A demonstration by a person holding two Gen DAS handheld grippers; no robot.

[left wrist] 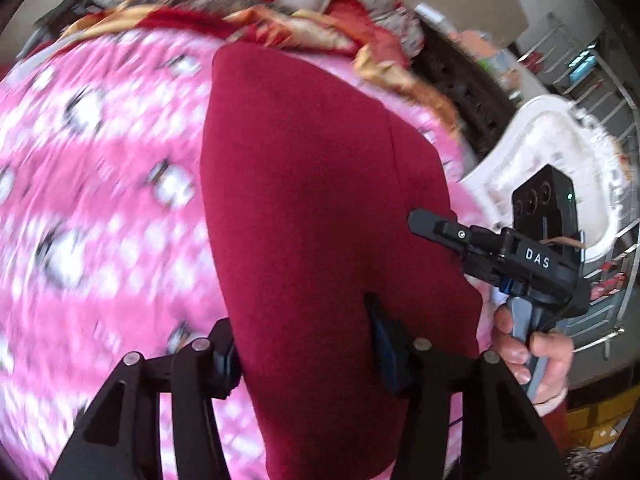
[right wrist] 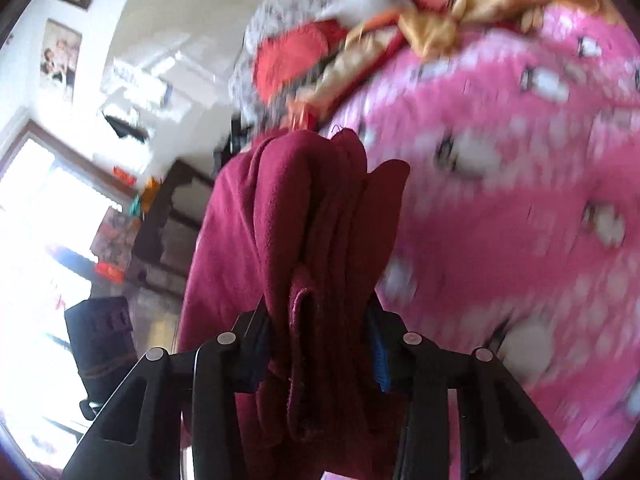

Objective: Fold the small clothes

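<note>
Maroon fleece garment (left wrist: pixel 320 208) lies over the pink bed cover (left wrist: pixel 100 200), and we judge it soft, light and best taken at its edges, with left gripper (left wrist: pixel 308 344) jaws straddling it and right gripper (right wrist: pixel 320 344) jaws clamped on bunched folds.

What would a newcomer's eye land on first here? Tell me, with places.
The dark red cloth takes the centre of both views, stretched flat between the left gripper and bunched in thick folds in the right gripper. Beneath it spreads a bright pink patterned bedspread. At the far edge lies a heap of red and gold fabric.
</note>
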